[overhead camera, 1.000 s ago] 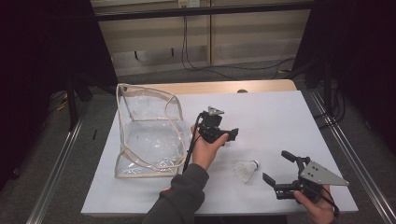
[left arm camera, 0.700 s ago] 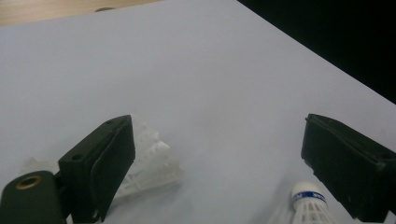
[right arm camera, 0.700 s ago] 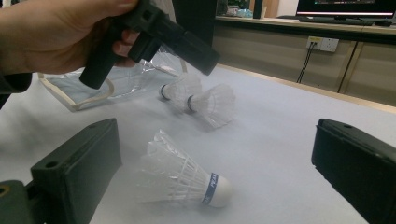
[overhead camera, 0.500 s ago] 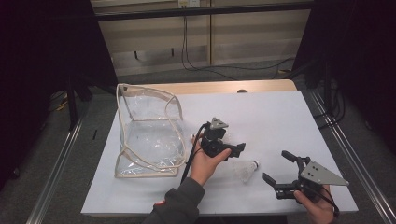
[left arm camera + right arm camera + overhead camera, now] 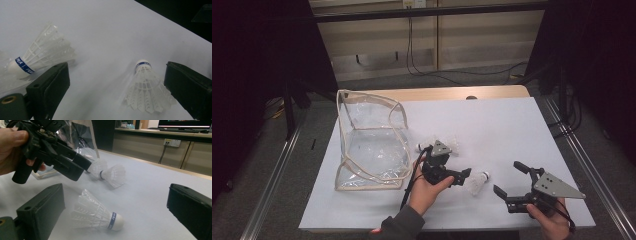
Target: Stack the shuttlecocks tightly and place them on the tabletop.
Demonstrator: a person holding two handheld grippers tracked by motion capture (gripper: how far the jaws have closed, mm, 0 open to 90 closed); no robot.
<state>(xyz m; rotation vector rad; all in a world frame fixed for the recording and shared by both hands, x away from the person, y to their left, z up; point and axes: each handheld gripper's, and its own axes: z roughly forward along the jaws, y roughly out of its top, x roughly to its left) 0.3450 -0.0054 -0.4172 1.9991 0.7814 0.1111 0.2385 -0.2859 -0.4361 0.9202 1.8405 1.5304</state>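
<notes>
White shuttlecock [image 5: 477, 182] is lying on the table [image 5: 512, 130], between the wide-open jaws of the left gripper [image 5: 457, 176], untouched. Right gripper [image 5: 508, 181] is hovering nearby, jaws wide, holding nothing.

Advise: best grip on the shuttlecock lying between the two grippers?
Probably the shuttlecock is best pinched across its white feather skirt near the blue band, from above. It lies on its side on the table, and the left gripper already has open jaws straddling it.
</notes>
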